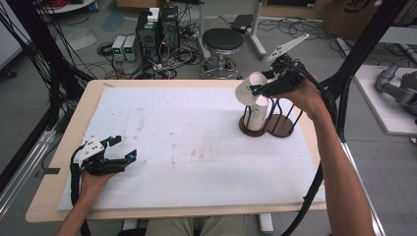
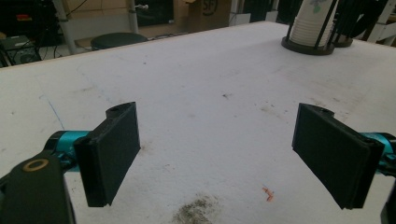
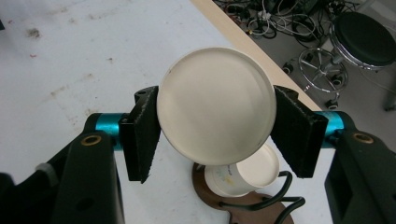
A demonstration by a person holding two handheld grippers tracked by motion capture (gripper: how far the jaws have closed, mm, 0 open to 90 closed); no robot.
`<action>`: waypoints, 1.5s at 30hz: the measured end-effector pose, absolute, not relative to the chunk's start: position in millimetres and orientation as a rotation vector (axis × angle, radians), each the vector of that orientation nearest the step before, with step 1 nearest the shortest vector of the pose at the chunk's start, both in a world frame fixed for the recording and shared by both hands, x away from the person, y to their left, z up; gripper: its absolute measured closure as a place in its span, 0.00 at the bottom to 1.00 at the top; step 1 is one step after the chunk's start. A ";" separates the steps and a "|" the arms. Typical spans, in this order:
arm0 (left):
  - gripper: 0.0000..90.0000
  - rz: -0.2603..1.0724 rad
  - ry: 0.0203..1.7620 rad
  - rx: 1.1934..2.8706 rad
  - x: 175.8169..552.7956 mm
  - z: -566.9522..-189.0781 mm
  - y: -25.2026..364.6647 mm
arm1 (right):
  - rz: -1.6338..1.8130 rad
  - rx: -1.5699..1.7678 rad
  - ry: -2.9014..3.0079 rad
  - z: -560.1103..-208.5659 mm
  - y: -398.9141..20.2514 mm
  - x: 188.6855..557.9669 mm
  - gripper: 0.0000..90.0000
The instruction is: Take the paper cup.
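At the lower left of the high view, the left tool [image 1: 118,148] is held low over the white surface [image 1: 187,147], its jaws wide apart with nothing between them. In the left gripper view the two black pads [image 2: 114,151] are seen well apart above the stained surface [image 2: 210,93].

Farther off, at the upper right of the high view, the right tool [image 1: 255,90] is clamped on a white cup [image 1: 252,88]. The cup is tipped on its side above the rack [image 1: 275,125], its long axis lying roughly level; one round end is turned toward the left of the frame. In the right gripper view the cup [image 3: 215,105] is seen end-on at the centre, a flat round face turned to the camera, with the pads [image 3: 144,133] pressed on its two sides.

Just below it in that view, a stack of cups [image 3: 243,175] is seen standing in the rack [image 3: 243,205]. In the high view the stack [image 1: 255,115] stands upright in the rack's left ring, at the right part of the surface.
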State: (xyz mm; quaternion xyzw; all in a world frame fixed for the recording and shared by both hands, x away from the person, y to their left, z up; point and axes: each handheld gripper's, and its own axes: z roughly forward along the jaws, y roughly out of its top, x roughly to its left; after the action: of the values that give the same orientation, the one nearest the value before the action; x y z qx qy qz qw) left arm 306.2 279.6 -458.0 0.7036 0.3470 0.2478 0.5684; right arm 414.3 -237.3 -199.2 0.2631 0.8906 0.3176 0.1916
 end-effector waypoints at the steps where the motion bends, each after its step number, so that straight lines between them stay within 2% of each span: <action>1: 0.17 0.582 0.815 1.653 306.1 -458.0 279.6 | 0.900 0.737 2.503 -199.2 -236.9 412.3 0.42; 23: 0.17 0.584 0.815 1.654 306.1 -458.0 279.5 | 1.110 0.621 2.458 -219.3 -229.7 372.8 0.42; 45: 0.17 0.576 0.820 1.646 306.3 -458.1 280.2 | 1.387 0.528 2.393 -250.6 -219.8 353.3 0.42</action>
State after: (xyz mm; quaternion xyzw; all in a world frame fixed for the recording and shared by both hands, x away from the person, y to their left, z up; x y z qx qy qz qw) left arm 306.3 280.2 -458.1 0.7016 0.3493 0.2453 0.5706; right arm 353.3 -219.8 -250.6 0.1851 0.8386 0.4860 0.1620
